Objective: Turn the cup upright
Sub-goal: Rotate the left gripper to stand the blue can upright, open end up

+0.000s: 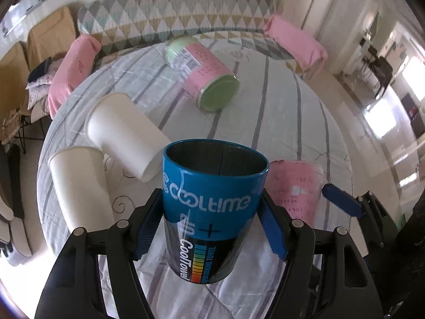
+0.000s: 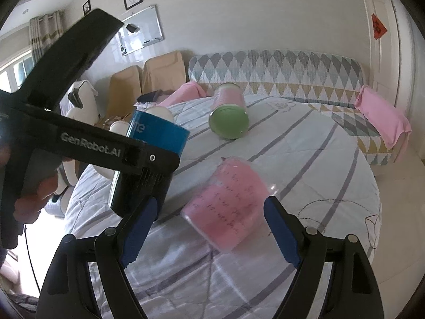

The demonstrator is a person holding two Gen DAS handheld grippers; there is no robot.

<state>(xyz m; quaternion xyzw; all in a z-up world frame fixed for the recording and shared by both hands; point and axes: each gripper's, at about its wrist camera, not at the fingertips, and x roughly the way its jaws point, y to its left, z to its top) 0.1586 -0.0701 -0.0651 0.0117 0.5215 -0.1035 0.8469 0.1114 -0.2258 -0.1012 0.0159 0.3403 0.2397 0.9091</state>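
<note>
My left gripper (image 1: 209, 223) is shut on a blue and black "CoolTime" cup (image 1: 209, 204) and holds it above the bed, mouth up and tilted a little away. The same cup (image 2: 156, 135) shows in the right wrist view, behind the left gripper's black body. My right gripper (image 2: 207, 228) is open around a clear cup with a pink paper label (image 2: 228, 207) that lies on its side on the striped bed cover. That pink cup also shows in the left wrist view (image 1: 294, 186), with a right fingertip (image 1: 342, 204) beside it.
Two white paper cups (image 1: 124, 133) (image 1: 79, 186) lie on the bed at the left. A pink-labelled jar with a green lid (image 1: 207, 77) lies further back; it also shows in the right wrist view (image 2: 228, 114). Pink pillows (image 1: 71, 71) and a patterned headboard (image 1: 186, 8) edge the bed.
</note>
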